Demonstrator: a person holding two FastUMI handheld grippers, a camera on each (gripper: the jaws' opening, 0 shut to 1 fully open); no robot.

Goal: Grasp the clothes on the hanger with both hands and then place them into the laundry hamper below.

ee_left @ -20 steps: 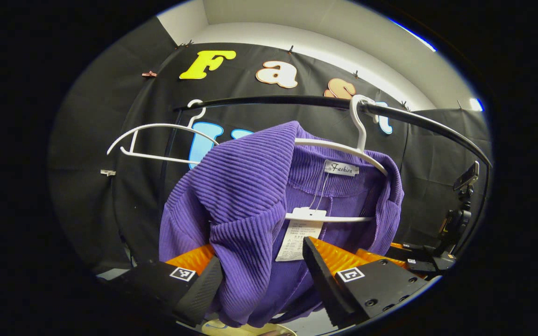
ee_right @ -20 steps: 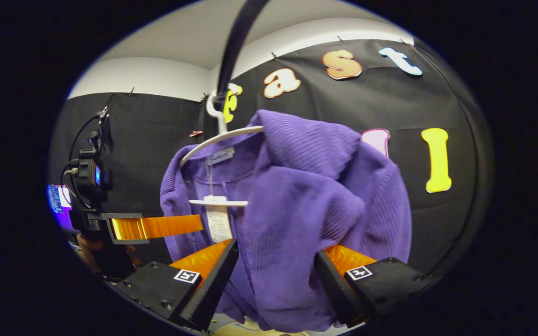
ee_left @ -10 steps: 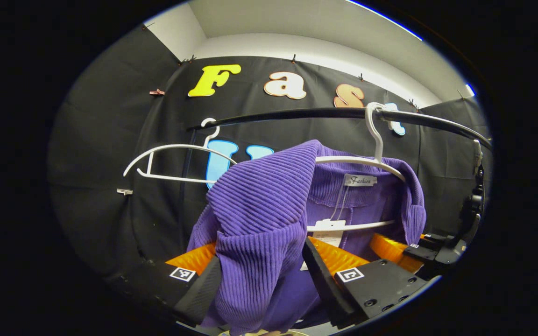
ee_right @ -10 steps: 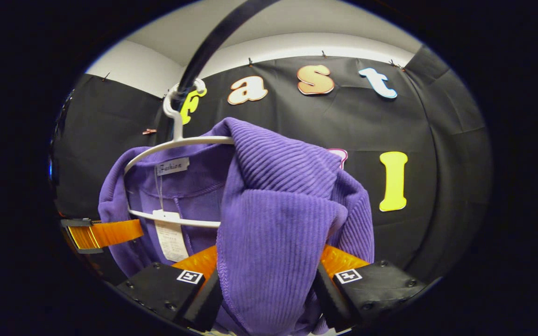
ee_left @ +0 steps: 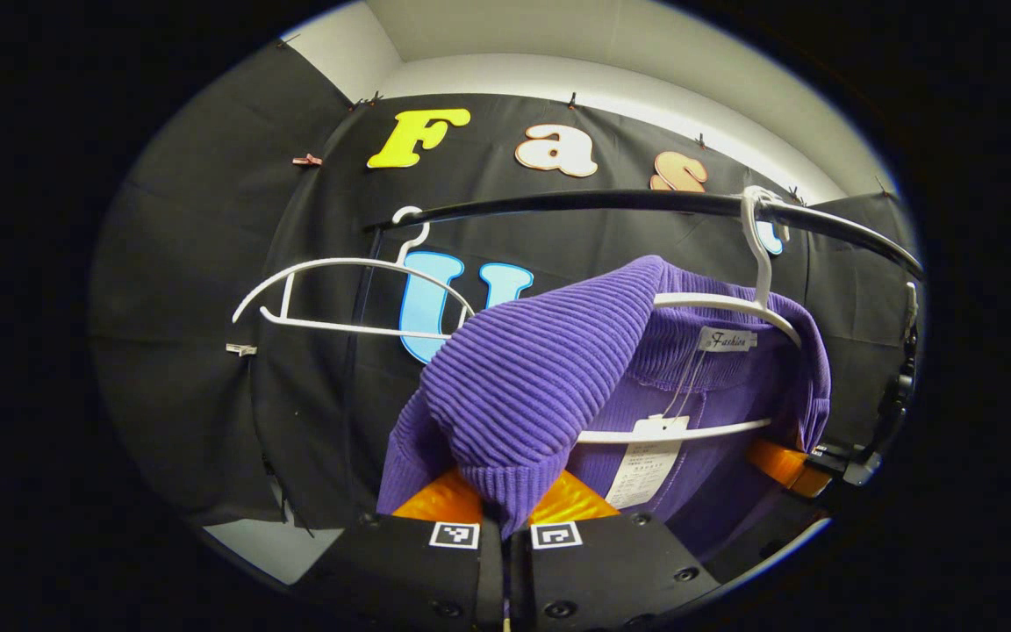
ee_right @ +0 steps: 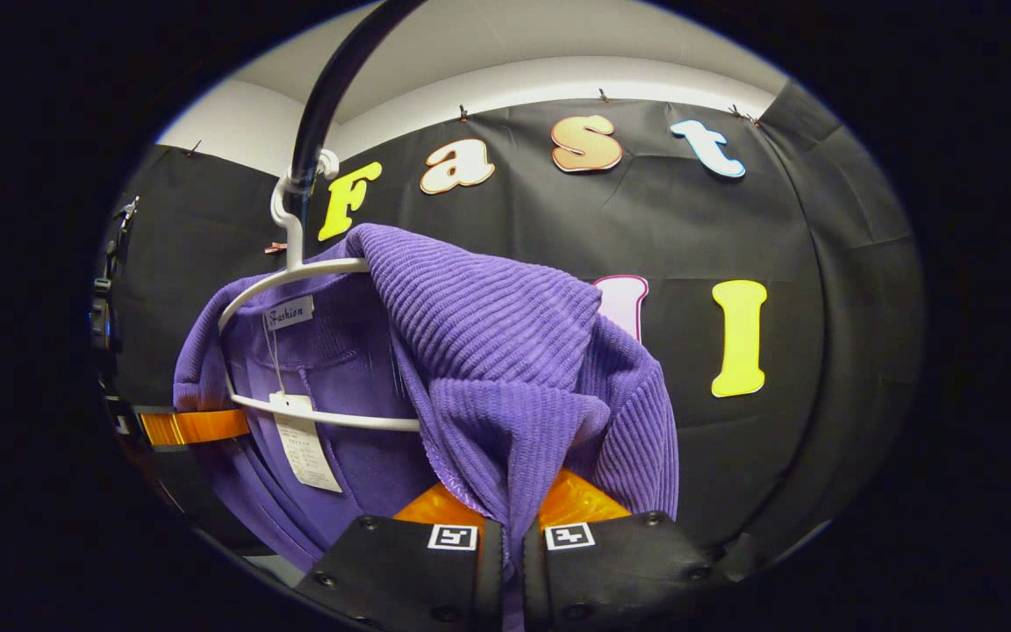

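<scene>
both tools were closed tight on the purple sweater: the left tool, the right tool. it hung on its white hanger. pulling off and dropping came next.

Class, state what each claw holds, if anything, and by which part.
Both hold the purple top: the left claw is shut on one shoulder fold, the right claw on the other.

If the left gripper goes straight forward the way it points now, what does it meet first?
The left gripper is already shut on the purple sweater, so the sweater's bunched shoulder comes first. Behind it probably lies the bar of the white hanger, though depth is hard to judge.
</scene>
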